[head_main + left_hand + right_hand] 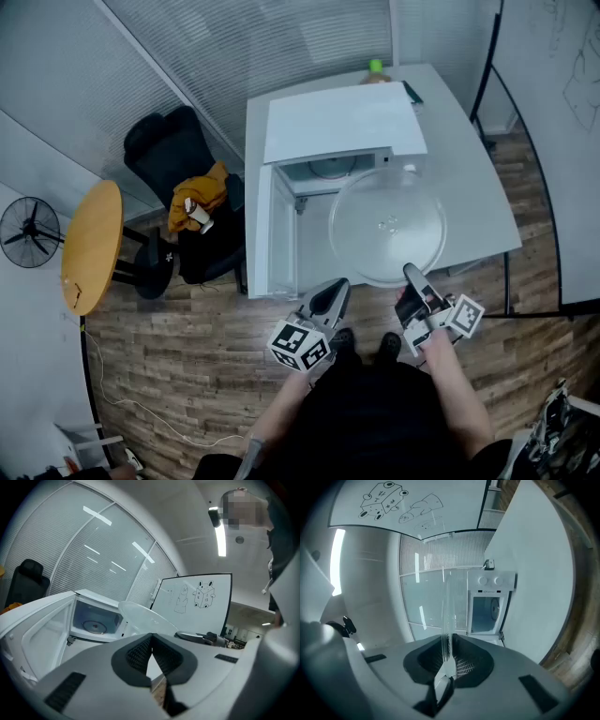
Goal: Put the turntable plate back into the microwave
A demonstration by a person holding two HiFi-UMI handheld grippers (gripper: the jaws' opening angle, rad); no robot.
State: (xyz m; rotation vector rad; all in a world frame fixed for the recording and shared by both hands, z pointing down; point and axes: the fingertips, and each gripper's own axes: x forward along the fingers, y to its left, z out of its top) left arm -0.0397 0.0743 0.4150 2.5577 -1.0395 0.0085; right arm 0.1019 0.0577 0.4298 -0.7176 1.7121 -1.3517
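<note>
The clear glass turntable plate [387,225] hangs level in front of the white microwave [342,127], whose door [277,232] stands open to the left. My right gripper [412,274] is shut on the plate's near rim. In the right gripper view the plate [447,616] runs edge-on between the pads of the right gripper [449,656], with the microwave cavity [486,609] beyond. My left gripper [337,287] hovers left of the plate near the door's front corner, shut and holding nothing. The left gripper view shows the left gripper [151,651], the plate [140,616] and the cavity floor [95,626].
The microwave stands on a white table [473,192] with a green-capped bottle [375,67] behind it. A black chair with a yellow garment [195,202], a round wooden table [91,246] and a fan [30,232] are to the left. A whiteboard [194,597] stands beyond.
</note>
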